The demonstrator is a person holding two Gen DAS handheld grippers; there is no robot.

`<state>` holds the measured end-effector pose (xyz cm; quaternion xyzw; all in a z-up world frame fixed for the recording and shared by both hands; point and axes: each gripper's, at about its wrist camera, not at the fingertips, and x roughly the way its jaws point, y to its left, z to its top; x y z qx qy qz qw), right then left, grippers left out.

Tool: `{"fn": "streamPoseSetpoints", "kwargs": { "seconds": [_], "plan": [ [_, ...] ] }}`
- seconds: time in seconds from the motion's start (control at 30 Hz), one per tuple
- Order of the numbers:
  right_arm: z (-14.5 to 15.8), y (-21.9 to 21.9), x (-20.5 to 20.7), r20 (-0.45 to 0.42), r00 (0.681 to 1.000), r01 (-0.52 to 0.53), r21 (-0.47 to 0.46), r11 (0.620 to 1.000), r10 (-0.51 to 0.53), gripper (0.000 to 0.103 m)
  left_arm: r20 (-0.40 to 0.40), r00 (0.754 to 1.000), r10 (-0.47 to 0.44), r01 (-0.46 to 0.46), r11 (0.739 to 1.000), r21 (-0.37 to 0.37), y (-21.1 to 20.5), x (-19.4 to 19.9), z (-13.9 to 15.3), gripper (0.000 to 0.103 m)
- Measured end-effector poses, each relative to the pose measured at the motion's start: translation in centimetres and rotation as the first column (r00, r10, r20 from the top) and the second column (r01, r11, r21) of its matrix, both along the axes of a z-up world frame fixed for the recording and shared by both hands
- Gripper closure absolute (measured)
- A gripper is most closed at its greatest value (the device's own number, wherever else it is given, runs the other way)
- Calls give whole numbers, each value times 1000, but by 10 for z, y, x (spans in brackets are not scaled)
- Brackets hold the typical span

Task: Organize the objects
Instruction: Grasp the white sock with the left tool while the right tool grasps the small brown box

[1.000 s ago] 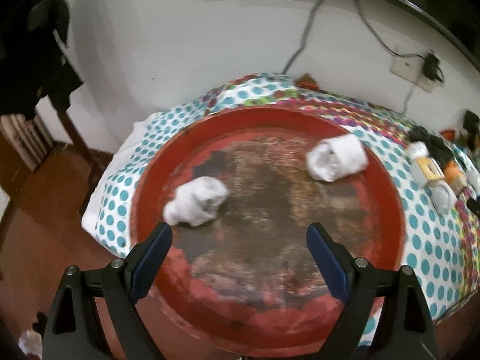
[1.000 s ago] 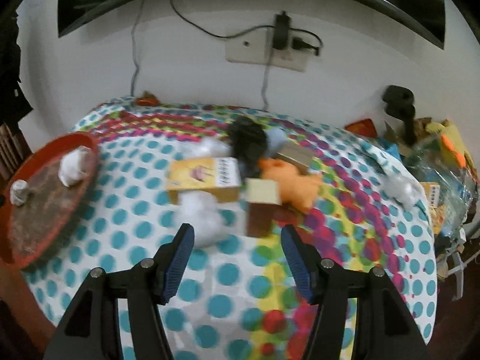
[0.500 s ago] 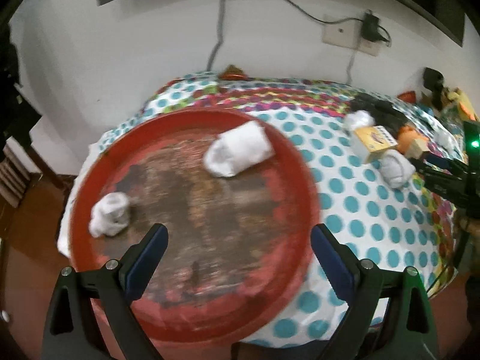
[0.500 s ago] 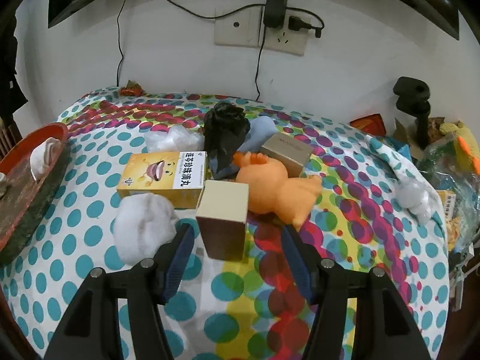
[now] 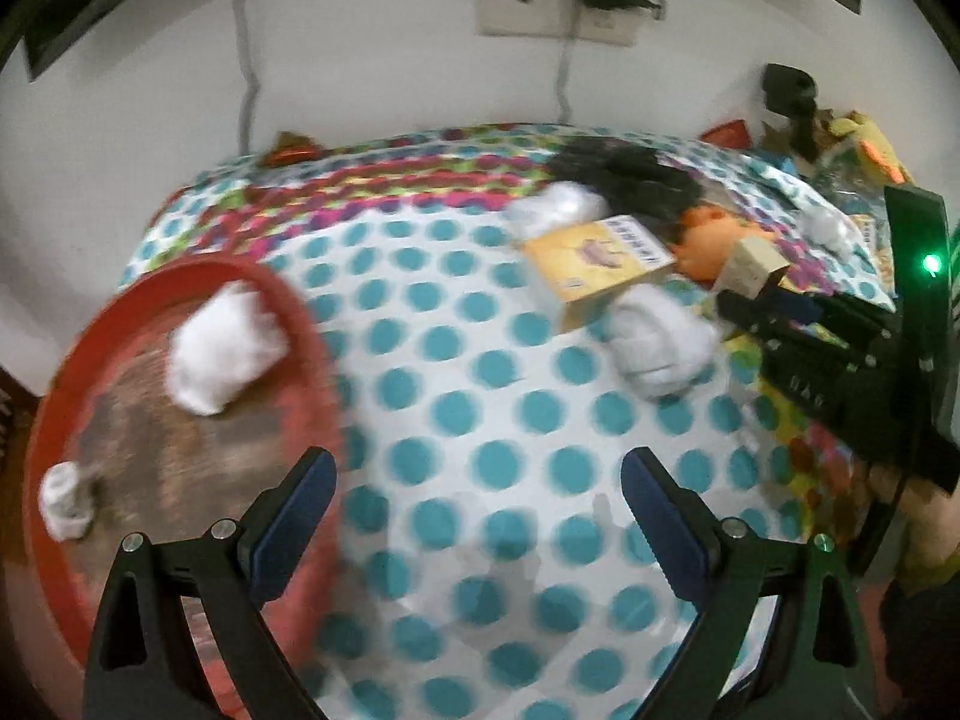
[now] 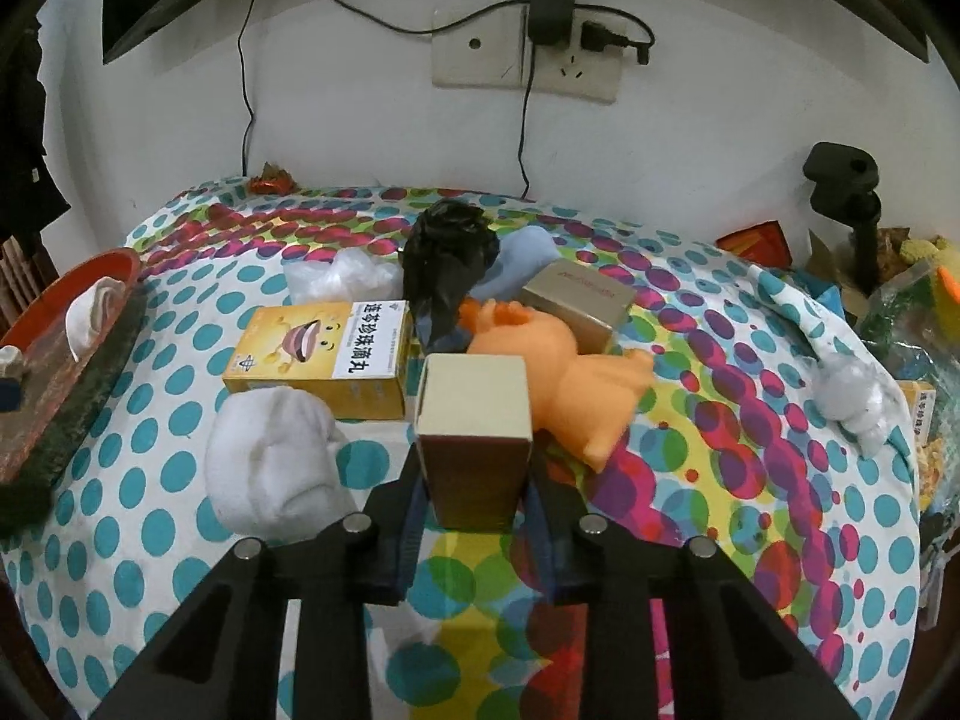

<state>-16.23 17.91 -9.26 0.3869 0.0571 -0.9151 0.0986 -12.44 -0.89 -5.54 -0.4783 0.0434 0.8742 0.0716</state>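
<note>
My right gripper (image 6: 474, 510) has its jaws closing, and the pads press both sides of an upright small beige box (image 6: 474, 420) on the dotted cloth. An orange toy (image 6: 558, 372) lies just behind the box. A yellow carton (image 6: 318, 360) and a white rolled cloth (image 6: 270, 462) lie to its left. In the blurred left wrist view, my left gripper (image 5: 480, 516) is open and empty above the cloth, beside the red tray (image 5: 54, 396). Two white rolls (image 5: 222, 342) (image 5: 63, 507) lie in the tray. The right gripper (image 5: 756, 306) and its box (image 5: 753, 267) show at the right.
A black crumpled bag (image 6: 447, 258), a brown box (image 6: 576, 300) and clear plastic (image 6: 342, 282) lie behind the toy. A grey-white wad (image 6: 852, 402), a black clamp stand (image 6: 846, 204) and packets crowd the right edge. The wall with a socket (image 6: 522, 54) backs the table.
The left gripper has swung right, off the tray's middle and over the dotted cloth, still open. The right gripper moved up to the beige box and closed on it.
</note>
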Motion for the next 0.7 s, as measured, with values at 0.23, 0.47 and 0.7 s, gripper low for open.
{"fn": "streamPoseSetpoints", "kwargs": {
  "seconds": [0.23,0.47,0.7],
  "plan": [
    [6,27,24,-34,999,31,-26,999,-32,73,20,998,-56,55,998,44,51,-21,-12,8],
    [5,48,34,-27,997,69,-64,996,-71,73,21,999,-30,29,999,40,76,-42,-23,8],
    [-2,52,33,7,998,70,-100,993,-69,73,24,1000,-3,3,1000,-1,90,-57,-34,8]
  ]
}}
